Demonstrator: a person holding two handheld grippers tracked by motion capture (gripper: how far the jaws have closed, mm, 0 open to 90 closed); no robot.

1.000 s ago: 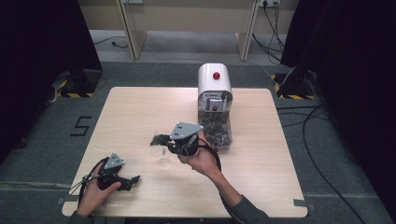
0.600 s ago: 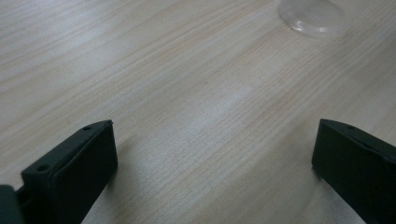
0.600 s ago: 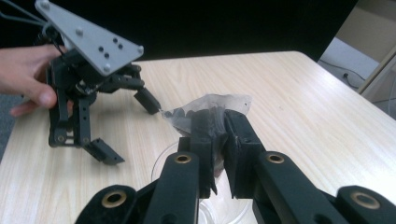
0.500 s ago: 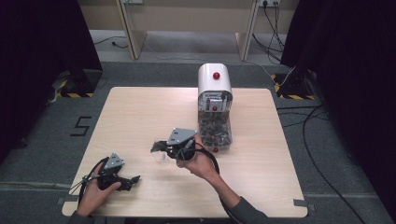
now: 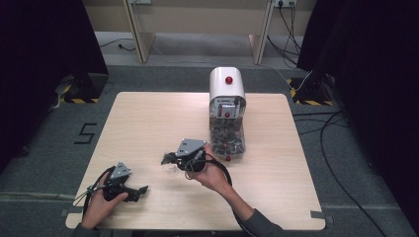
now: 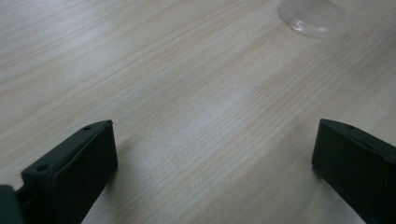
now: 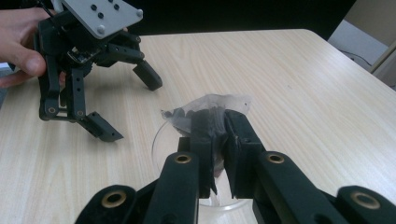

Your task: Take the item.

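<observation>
Even overhead light falls on the pale worktop (image 5: 148, 123) in the high view, while both flanks sink into near-black curtain; shadows there are short and soft. That view is slightly grainy, fine detail smeared. In the left gripper view a broad milky sheen lies across the wood grain, and the near fingers (image 6: 74, 172) are blurred, with dim shadows at their bases. The right gripper view is brightest, its near fingers (image 7: 205, 140) soft, the far background dark
</observation>
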